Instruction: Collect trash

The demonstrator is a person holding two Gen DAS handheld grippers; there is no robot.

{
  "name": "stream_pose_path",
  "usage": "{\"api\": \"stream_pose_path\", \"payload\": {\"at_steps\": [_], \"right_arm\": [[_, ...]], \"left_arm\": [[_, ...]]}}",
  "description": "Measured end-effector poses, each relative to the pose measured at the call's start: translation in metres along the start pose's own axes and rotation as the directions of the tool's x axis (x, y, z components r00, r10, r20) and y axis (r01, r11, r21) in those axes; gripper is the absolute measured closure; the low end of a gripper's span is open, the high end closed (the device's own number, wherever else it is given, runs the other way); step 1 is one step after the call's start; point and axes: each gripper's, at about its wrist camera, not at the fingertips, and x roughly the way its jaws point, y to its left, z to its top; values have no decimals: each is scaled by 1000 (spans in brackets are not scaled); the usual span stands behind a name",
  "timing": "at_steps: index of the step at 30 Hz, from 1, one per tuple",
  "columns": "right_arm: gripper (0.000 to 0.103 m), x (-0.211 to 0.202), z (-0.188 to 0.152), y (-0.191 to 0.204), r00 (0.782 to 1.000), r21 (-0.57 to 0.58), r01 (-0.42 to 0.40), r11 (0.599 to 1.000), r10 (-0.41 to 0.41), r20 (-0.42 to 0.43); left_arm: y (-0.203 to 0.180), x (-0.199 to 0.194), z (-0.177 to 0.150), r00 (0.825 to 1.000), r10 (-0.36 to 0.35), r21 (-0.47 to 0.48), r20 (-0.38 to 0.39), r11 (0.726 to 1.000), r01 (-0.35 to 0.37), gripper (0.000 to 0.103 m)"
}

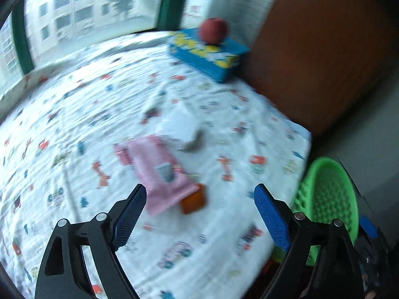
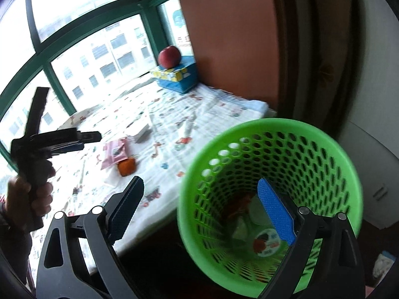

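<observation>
While both claws stand apart and hold nothing, the right gripper (image 2: 199, 208) straddles the near rim of the green basket (image 2: 269, 134), which holds trash; the left gripper (image 1: 199, 214) hovers over the pink wrapper (image 1: 162, 172) and orange packet (image 1: 194, 200) on the patterned sheet (image 1: 74, 124); beyond, an apple (image 1: 212, 30) tops a blue box (image 1: 208, 53).
</observation>
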Motion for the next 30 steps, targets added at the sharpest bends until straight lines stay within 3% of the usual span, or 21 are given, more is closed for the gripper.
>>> {"api": "stream_pose_path", "payload": {"at_steps": [6, 10, 17, 21, 25, 30], "right_arm": [[11, 17, 6, 21, 999, -37, -39, 999, 39, -19], [11, 30, 9, 32, 997, -54, -64, 996, 62, -41], [11, 52, 7, 43, 993, -63, -92, 994, 87, -81], [11, 63, 7, 47, 990, -67, -103, 992, 96, -101], [11, 74, 6, 53, 988, -82, -109, 991, 99, -121], [11, 86, 4, 63, 984, -102, -128, 986, 113, -140]], "left_arm": [[32, 32, 17, 996, 72, -80, -60, 994, -77, 16], [43, 58, 24, 991, 69, -133, -115, 988, -84, 16], [49, 91, 35, 980, 96, -152, -177, 981, -124, 16], [52, 106, 40, 966, 150, -144, -212, 973, -182, 16], [54, 113, 40, 966, 140, -160, -219, 971, -177, 16], [51, 111, 38, 976, 93, -164, -195, 978, -126, 36]]}}
